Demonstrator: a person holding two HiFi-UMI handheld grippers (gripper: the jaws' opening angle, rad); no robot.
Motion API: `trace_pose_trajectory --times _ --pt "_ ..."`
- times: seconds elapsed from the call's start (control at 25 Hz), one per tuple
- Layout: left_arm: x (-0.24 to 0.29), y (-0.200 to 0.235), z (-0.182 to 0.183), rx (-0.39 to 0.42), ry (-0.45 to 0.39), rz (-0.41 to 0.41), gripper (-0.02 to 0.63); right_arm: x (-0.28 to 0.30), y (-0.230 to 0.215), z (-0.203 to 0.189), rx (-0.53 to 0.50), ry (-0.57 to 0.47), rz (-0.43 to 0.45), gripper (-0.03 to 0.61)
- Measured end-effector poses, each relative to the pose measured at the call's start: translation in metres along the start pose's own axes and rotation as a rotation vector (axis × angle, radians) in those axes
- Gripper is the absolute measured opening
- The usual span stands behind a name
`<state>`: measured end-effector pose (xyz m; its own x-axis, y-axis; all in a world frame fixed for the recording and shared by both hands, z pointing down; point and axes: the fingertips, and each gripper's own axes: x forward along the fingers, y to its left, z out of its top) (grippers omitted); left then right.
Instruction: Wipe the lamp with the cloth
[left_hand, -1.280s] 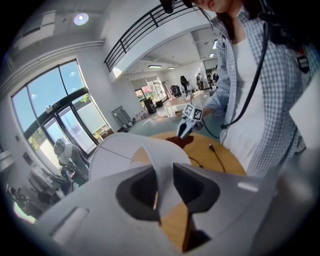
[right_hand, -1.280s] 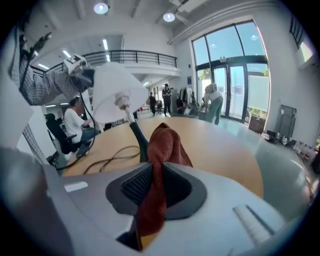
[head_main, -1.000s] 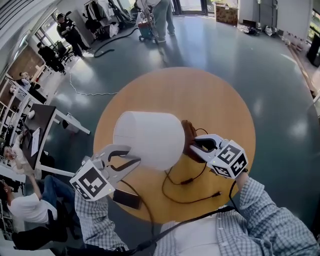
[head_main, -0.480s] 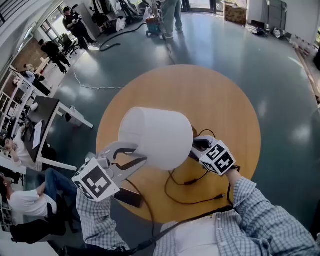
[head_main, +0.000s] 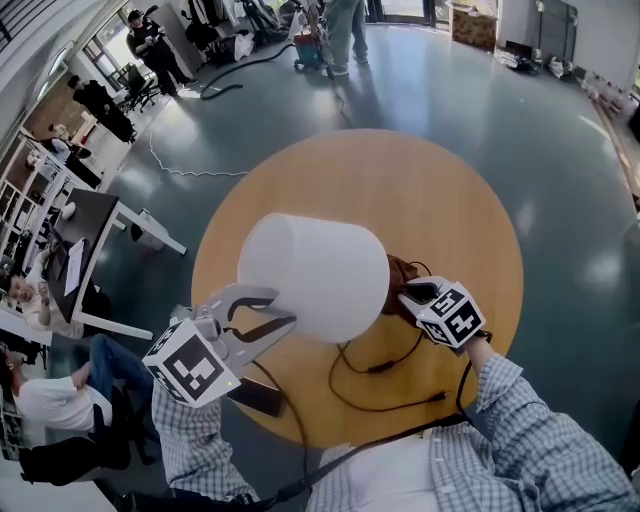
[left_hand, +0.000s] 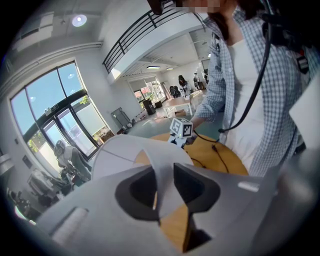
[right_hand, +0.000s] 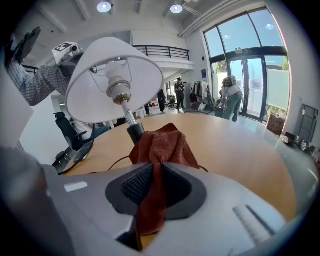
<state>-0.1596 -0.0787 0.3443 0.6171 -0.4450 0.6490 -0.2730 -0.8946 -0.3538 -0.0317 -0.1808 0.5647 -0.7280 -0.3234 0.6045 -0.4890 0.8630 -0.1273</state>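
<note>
I count two claws in my hands: my left claw (head_main: 280, 308) at lower left and my right claw (head_main: 408, 295) right of centre. There is one lamp (head_main: 315, 275), one rust-red cloth (right_hand: 162, 150), one round table (head_main: 420, 180) and one black cord (head_main: 385, 405) below centre. The people along the left edge are too small to number surely.

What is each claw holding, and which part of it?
The left claw pinches the shade by its rim. The right claw pinches the cloth by a bunched fold, with the rest sticking out ahead.
</note>
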Motion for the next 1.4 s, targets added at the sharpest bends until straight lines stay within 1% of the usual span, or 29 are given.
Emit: trace_pose_trajectory --times 0.08,0.28,0.32,0.4,0.52,0.6,0.72,0.92,1.0,1.08,1.16,1.28,1.4 --pt "0.0 0.0 0.002 0.0 -0.002 -0.003 0.095 -0.002 0.012 0.025 -0.03 -0.066 0.029 0.061" --pt "0.001 -0.001 -0.003 0.007 0.011 0.001 0.096 -0.013 0.053 0.096 -0.113 -0.271 0.119 0.061" --pt "0.001 -0.001 -0.004 0.004 0.013 0.003 0.097 -0.016 0.06 0.105 -0.142 -0.296 0.127 0.061" --pt "0.002 0.0 -0.005 -0.006 0.012 0.008 0.097 -0.018 0.068 0.111 -0.202 -0.305 0.128 0.061" --pt "0.001 0.0 -0.004 -0.012 0.009 0.013 0.097 -0.013 0.071 0.099 -0.229 -0.256 0.136 0.061" --pt "0.001 0.0 -0.003 -0.008 0.01 0.012 0.098 -0.005 0.068 0.08 -0.227 -0.198 0.13 0.061" --pt "0.004 0.0 -0.001 0.002 0.012 0.007 0.098 0.008 0.059 0.044 -0.198 -0.106 0.114 0.061" --pt "0.006 0.003 -0.001 0.026 0.022 0.005 0.101 0.023 0.037 -0.013 -0.152 0.069 0.058 0.061" --pt "0.004 0.004 -0.004 0.038 0.026 0.002 0.101 0.029 0.034 -0.028 -0.133 0.116 0.044 0.061" --pt "0.003 0.004 -0.006 0.051 0.034 -0.002 0.103 0.028 0.036 -0.029 -0.097 0.112 0.038 0.061" --pt "0.008 0.005 -0.001 0.067 0.044 -0.009 0.106 0.016 0.032 -0.026 -0.053 0.083 0.03 0.061" --pt "0.023 0.009 0.019 0.097 0.064 -0.026 0.106 -0.013 0.01 -0.029 -0.032 0.055 0.008 0.061" --pt "0.033 0.011 0.03 0.137 0.086 -0.042 0.11 -0.039 -0.004 -0.036 -0.01 0.04 -0.026 0.061"
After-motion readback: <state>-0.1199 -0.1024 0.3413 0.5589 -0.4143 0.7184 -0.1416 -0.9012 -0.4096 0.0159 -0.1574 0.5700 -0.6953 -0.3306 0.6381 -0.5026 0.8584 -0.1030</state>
